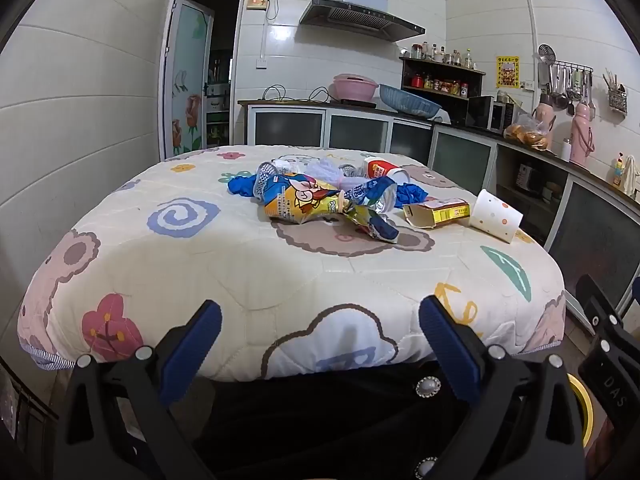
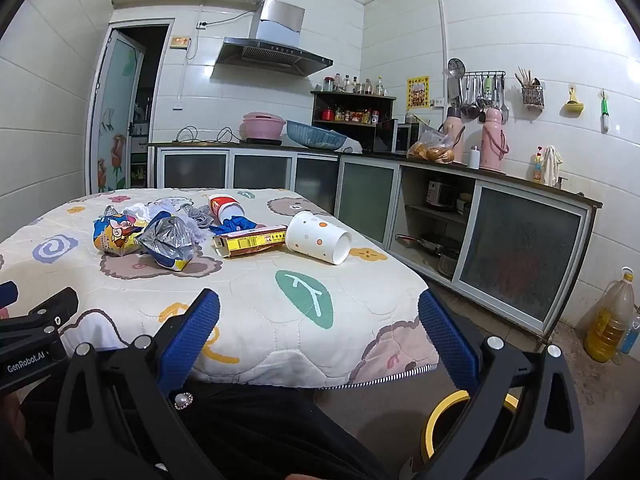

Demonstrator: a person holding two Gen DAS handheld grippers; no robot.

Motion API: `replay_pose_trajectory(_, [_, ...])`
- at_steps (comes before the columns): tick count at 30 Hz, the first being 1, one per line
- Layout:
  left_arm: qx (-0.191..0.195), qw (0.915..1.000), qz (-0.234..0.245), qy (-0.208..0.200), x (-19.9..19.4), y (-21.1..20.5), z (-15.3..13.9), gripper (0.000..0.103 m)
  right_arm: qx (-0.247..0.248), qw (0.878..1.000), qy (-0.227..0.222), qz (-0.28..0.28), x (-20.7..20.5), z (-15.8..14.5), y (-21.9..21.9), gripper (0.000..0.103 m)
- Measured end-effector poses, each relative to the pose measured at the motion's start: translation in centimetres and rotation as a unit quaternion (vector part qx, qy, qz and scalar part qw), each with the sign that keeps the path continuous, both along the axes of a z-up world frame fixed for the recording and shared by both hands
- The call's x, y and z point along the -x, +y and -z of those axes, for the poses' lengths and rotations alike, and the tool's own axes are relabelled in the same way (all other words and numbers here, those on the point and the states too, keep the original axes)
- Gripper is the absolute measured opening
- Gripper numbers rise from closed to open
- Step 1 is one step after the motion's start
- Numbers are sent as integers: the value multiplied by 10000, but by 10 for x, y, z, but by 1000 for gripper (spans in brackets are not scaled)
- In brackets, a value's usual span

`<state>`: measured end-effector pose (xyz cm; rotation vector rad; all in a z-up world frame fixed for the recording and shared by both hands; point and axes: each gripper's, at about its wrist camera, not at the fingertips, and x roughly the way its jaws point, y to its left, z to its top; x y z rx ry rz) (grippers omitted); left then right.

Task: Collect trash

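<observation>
Trash lies in a heap on the quilt-covered table [image 1: 200,256]: a yellow snack bag [image 1: 304,202], a flattened yellow carton [image 1: 436,211], a white dotted paper cup [image 1: 495,216] on its side, a red-and-white cup [image 1: 380,169] and blue crumpled plastic [image 1: 410,194]. The right wrist view shows the snack bag [image 2: 116,238], a silver foil bag [image 2: 172,242], the carton [image 2: 252,244] and the dotted cup [image 2: 318,242]. My left gripper [image 1: 320,330] is open and empty at the table's near edge. My right gripper [image 2: 320,330] is open and empty at the near right corner.
A yellow-rimmed bin [image 2: 444,416] stands on the floor below the table's right corner. Kitchen counters with cabinets [image 2: 520,248] run along the back and right walls. An oil bottle [image 2: 610,320] stands on the floor at right. A person's dark clothing [image 2: 260,432] is under the grippers.
</observation>
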<state>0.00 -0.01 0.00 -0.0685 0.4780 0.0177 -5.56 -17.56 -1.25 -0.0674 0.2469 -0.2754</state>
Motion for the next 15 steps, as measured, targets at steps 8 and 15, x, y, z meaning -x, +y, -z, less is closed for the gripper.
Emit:
replay_pose_trajectory(8, [4,10000,1,0,0,0,0,95,7,10000,5,5,-1,0,1,95])
replay_pose_trajectory(15, [2,10000,-2,7,0,0,0,95,-3,10000,11,1,0,0,0,95])
